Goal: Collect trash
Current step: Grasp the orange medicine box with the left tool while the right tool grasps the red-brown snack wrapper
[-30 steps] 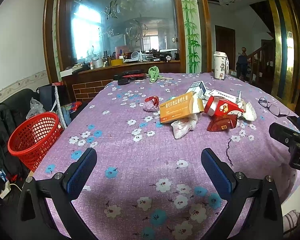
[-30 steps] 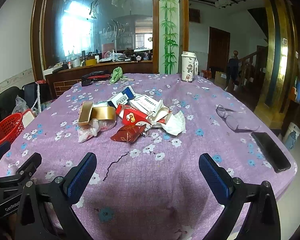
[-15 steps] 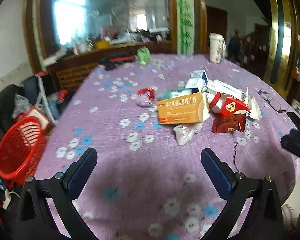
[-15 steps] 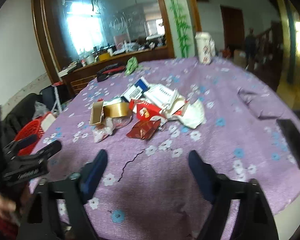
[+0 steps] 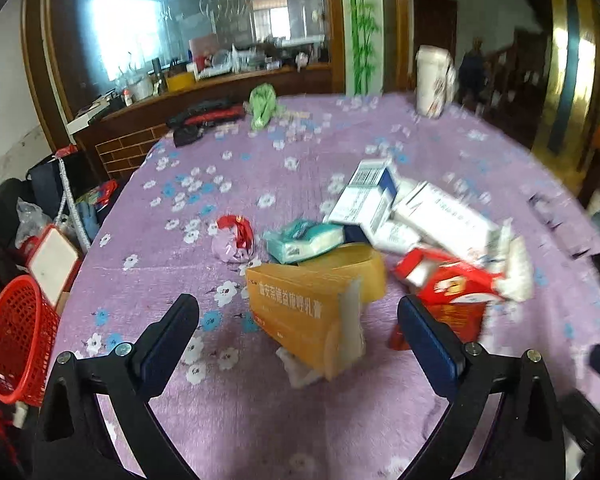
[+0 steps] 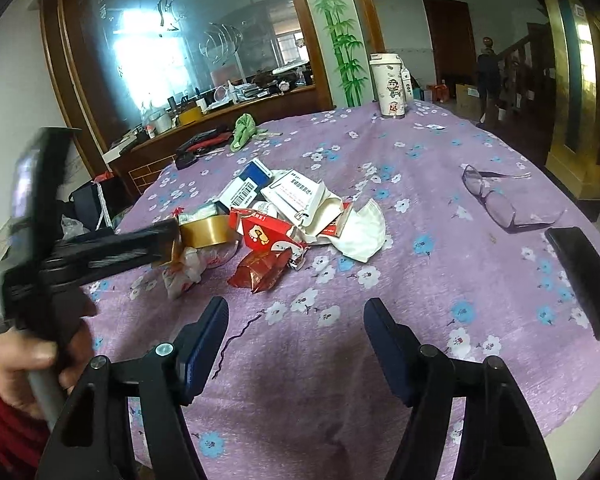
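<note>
The left claw (image 5: 298, 334), spread but closing, frames the orange box (image 5: 300, 312) without touching it, while the right claw (image 6: 296, 340) gapes empty over the bench (image 6: 420, 280).

The surface (image 6: 440, 288) wears a purple cloth printed with white and blue flowers. Behind it a large etched glass panel (image 6: 188, 52) in a dark wood frame glows with daylight above a wooden counter (image 6: 220, 120) crowded with small items, beside a white column painted with green bamboo (image 6: 340, 36). To the right stand a dark wooden door (image 6: 448, 44), a staircase railing (image 6: 516, 64) and a gold-trimmed pillar (image 6: 572, 80); the walls are white.
</note>
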`<action>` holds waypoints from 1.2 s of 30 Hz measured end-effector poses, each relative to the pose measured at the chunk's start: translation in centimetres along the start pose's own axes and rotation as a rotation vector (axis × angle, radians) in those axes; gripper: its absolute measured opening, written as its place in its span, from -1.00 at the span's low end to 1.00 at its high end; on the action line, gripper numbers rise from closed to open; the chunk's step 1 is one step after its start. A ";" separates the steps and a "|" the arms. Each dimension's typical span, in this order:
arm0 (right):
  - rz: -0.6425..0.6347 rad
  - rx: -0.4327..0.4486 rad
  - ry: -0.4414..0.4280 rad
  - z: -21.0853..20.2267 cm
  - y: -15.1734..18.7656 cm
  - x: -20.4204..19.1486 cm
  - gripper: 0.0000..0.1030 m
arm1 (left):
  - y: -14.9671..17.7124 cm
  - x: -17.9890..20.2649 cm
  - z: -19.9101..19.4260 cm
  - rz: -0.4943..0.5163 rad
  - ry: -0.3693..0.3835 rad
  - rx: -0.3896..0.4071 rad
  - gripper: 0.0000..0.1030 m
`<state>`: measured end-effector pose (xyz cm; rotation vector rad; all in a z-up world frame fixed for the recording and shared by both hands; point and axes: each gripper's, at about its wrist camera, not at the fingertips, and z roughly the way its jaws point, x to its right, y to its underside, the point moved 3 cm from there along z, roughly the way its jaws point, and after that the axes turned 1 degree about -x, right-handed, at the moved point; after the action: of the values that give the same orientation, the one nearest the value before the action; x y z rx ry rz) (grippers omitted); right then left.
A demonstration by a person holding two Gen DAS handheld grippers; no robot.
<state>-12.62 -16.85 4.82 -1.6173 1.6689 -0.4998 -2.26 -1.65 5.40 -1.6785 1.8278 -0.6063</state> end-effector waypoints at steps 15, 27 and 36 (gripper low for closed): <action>0.074 -0.191 -0.210 6.7 -1.8 -1.3 0.28 | 4.1 -8.7 2.6 -0.183 0.091 -0.069 -0.13; 0.193 -0.289 -0.224 12.4 -2.3 -1.6 -0.34 | 5.4 -8.4 4.3 -0.208 0.147 -0.148 -0.09; 0.146 -0.266 -0.250 10.6 -1.0 -2.0 -0.53 | 6.3 -8.0 1.6 -0.168 0.160 -0.073 -0.12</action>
<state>-4.29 -12.74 -0.84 -1.6498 1.6985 0.0008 -5.45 7.02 0.82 -1.8939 1.8504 -0.7725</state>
